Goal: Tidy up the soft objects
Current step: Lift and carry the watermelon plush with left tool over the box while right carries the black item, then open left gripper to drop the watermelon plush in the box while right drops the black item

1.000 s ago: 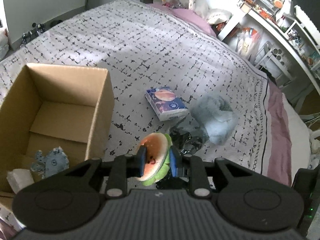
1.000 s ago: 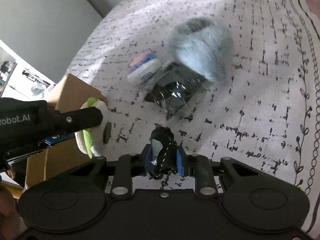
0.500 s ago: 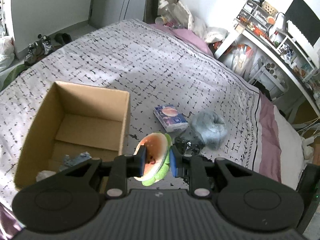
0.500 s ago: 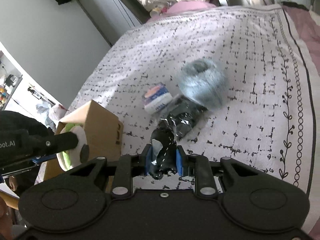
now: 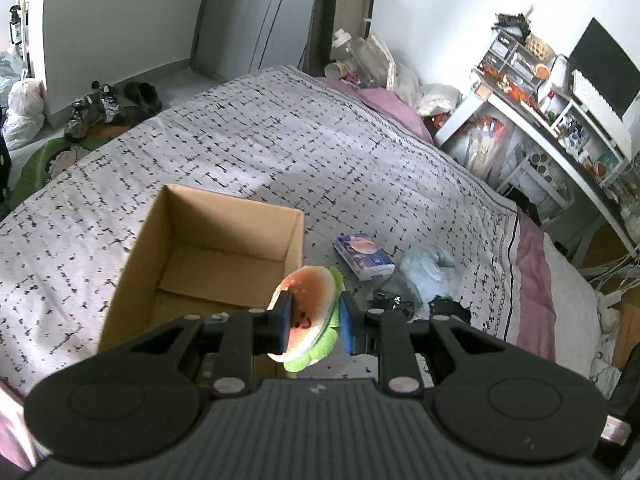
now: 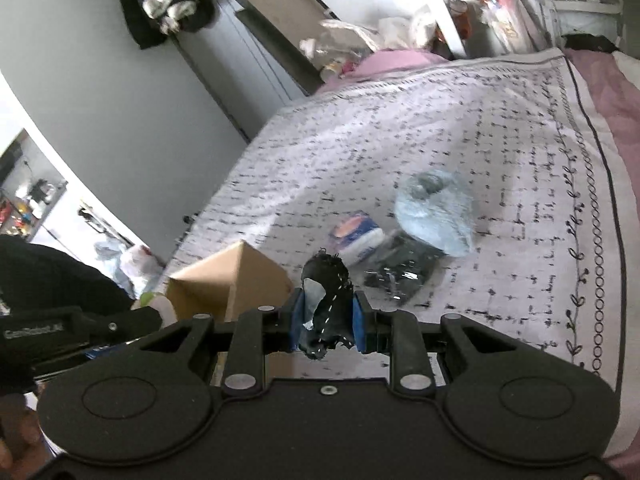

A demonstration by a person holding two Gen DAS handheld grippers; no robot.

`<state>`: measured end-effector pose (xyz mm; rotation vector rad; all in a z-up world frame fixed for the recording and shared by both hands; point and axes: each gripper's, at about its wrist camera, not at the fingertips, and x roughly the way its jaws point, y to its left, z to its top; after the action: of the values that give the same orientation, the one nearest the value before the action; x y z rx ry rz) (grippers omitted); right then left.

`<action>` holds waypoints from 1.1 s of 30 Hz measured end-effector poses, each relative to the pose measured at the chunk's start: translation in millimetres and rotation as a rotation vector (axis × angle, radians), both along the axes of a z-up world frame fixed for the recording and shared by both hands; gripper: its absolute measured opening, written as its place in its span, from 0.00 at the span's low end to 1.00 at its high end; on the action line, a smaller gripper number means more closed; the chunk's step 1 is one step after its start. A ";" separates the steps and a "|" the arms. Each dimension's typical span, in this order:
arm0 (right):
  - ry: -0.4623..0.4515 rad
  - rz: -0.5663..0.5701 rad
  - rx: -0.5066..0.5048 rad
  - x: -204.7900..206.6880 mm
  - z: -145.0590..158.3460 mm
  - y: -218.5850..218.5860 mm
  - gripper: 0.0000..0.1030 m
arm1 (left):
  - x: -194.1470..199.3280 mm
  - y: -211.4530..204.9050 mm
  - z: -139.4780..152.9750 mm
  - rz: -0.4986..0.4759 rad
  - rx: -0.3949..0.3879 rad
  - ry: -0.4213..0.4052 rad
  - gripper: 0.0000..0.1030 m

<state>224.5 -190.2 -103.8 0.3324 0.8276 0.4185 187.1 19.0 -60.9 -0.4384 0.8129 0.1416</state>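
Watermelon plush (image 5: 308, 312) sat pinched between the blue pads of the left gripper (image 5: 314, 322), up in the air by the near right corner of the cardboard box (image 5: 216, 264). It stood on edge, its long side running up and away, red face to the left and green rind (image 5: 320, 350) to the right. The right gripper (image 6: 326, 320) squeezed a black cloth piece with white stitches (image 6: 328, 304), which stood mostly upright. Compared with a second ago, both grippers were higher, so the box and the bed (image 5: 280, 152) looked smaller and more of the room showed. On the patterned bedspread lay a tissue pack (image 5: 362, 256), a fluffy light blue plush (image 5: 430, 272) and a shiny black bag (image 6: 400, 272), all close together. A white desk with shelves (image 5: 552, 120) stood to the right of the bed.
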 end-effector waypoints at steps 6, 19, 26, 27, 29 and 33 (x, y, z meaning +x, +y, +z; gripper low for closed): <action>-0.021 0.033 -0.010 -8.5 4.6 13.7 0.24 | -15.1 24.3 6.4 0.026 0.004 -0.014 0.23; -0.067 0.120 -0.018 -26.8 10.3 67.3 0.24 | -27.8 72.8 -13.0 0.079 -0.039 0.009 0.23; -0.056 0.180 -0.037 -32.8 5.2 97.4 0.24 | -25.6 90.5 -28.5 0.083 -0.082 0.022 0.24; -0.054 0.187 -0.042 -34.0 4.5 100.6 0.24 | -24.6 92.8 -31.4 0.082 -0.089 0.025 0.24; -0.051 0.195 -0.055 -35.1 3.0 105.8 0.24 | -23.0 96.8 -36.3 0.081 -0.106 0.028 0.24; -0.033 0.201 -0.070 -32.3 -0.7 113.5 0.25 | -19.8 102.3 -42.3 0.092 -0.125 0.024 0.27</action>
<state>192.2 -76.7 -104.5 0.1769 0.8446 0.5791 167.3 121.3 -103.2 -0.5934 0.8286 0.1822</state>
